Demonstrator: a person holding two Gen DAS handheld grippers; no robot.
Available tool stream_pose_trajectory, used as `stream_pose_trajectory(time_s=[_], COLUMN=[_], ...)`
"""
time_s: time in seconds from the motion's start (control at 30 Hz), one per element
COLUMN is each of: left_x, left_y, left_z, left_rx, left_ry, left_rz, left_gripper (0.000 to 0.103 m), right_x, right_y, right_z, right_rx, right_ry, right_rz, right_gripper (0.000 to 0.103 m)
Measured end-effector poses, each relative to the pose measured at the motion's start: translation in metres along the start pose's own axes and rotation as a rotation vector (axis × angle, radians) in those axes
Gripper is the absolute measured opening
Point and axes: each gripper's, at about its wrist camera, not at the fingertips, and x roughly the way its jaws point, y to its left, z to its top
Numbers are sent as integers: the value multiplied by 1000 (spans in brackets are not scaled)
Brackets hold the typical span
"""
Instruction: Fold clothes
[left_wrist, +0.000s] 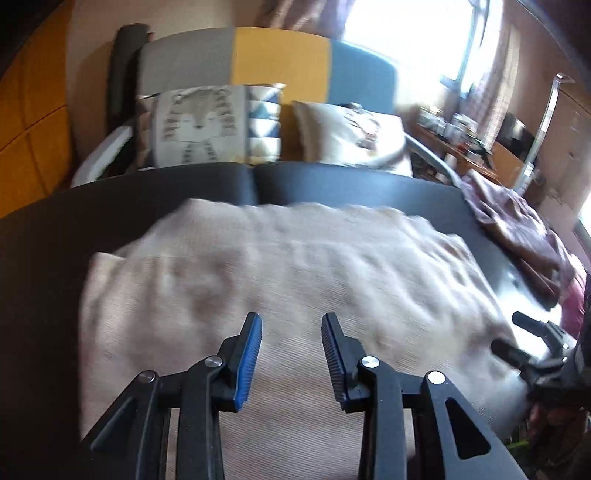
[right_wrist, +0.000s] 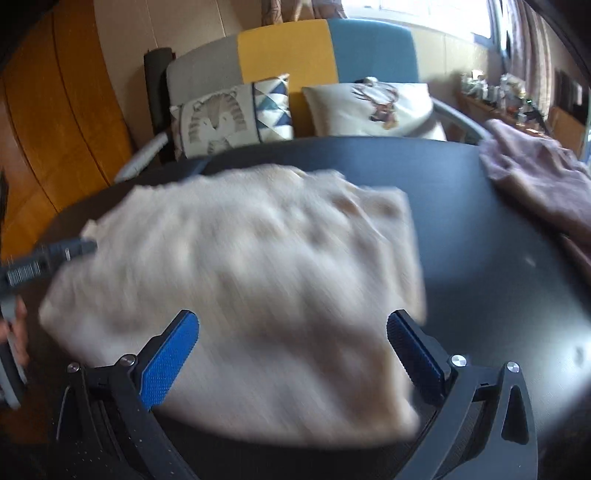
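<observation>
Left wrist view: a cream knitted garment (left_wrist: 280, 295) lies spread across a dark round surface (left_wrist: 44, 266), its ribbed weave showing clearly near the camera and blurring further off. The left tongs (left_wrist: 291, 332) hang just above the near part of the cloth, jaws partly open and holding nothing. At the right edge of this view the right tongs (left_wrist: 517, 332) reach in at the garment's side.

From the right wrist view, the right tongs (right_wrist: 293, 332) stand wide open over the same garment (right_wrist: 240, 277), nothing between the blue pads (right_wrist: 170, 362); the cloth's near right corner lies just inside the right jaw. The left tongs (right_wrist: 70, 249) show at the far left, their tip touching or just beside the cloth's left edge. A brownish-pink garment (right_wrist: 535, 184) is heaped at the surface's right rim, well apart from the cream one.

By its look the knit is soft, limp and light, with some bulk; it will likely sag and drape when lifted rather than hold a line. The weave should give the ridged pads good purchase. Corners or a hem edge look the best places to pinch, one per side, so the fold stays even.
</observation>
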Motion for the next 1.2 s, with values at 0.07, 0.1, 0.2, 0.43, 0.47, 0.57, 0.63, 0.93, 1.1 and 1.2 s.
stream_pose_trajectory(time_s=[0.07,0.1,0.2,0.43,0.47,0.57,0.63,0.93,1.1,1.2], left_x=[2,3,7,18,20,28,34,64,77,85], left_y=[-19,-29,-57,-112,-116,-130,-139,-180,-198,-203], left_z=[-4,-6,-8,1,3,10,14,30,31,32], left_rx=[25,38,79,161,168,189,204,261,299,313], left_ry=[19,32,56,85,90,107,118,170,190,203], left_rz=[-37,-56,-99,-210,-218,-245,-263,-329,-347,-350], left_gripper=[34,34,34,34,34,34,34,34,34,34], right_x=[-11,-13,-16,-17,-22,-26,-23,6,22,30], right_y=[-21,-30,-54,-68,-72,-78,-78,-88,-85,-80], right_z=[-14,-19,-29,-28,-26,-24,-24,-16,-15,-14], right_rx=[36,63,125,117,130,122,83,137,128,101], right_ry=[-1,1,6,-26,-51,-43,-10,28,75,101], right_rz=[-72,-87,-123,-70,-10,239,352,571,633,671], right_gripper=[103,103,103,103,103,103,103,103,103,103])
